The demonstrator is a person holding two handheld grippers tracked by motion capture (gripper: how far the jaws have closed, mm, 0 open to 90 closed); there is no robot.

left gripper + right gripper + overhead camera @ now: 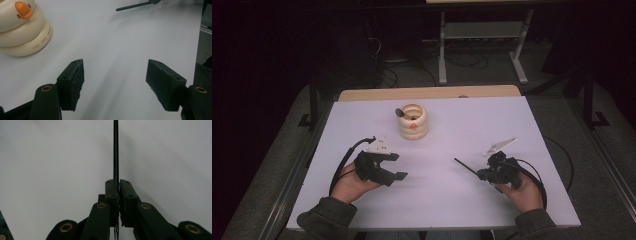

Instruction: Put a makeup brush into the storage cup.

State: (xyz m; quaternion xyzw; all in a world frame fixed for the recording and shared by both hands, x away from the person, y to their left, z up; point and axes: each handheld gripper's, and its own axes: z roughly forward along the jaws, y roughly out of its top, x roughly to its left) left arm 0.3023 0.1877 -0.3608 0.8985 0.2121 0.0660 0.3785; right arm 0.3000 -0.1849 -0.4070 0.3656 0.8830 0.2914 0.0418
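- High view: I hold my left gripper [397, 166] near the table's [462, 120] left side, jaws spread with nothing between them.
- My right gripper [484, 174] is at the near right, well apart from the left one, jaws pressed together on a thin black rod [466, 167].
- The rod sticks out of the jaws toward the left and far side, over the white tabletop.
- A cream ringed holder [413, 121] stands at the far middle, with an orange spot on its near face and a dark-headed tool [400, 112] leaning in it.
- Left gripper view: the holder [22, 27] sits far left of my spread jaws, apart from them; the rod [132, 6] lies at the far edge.
- Right gripper view: the rod [116, 150] runs straight out from the pinch.
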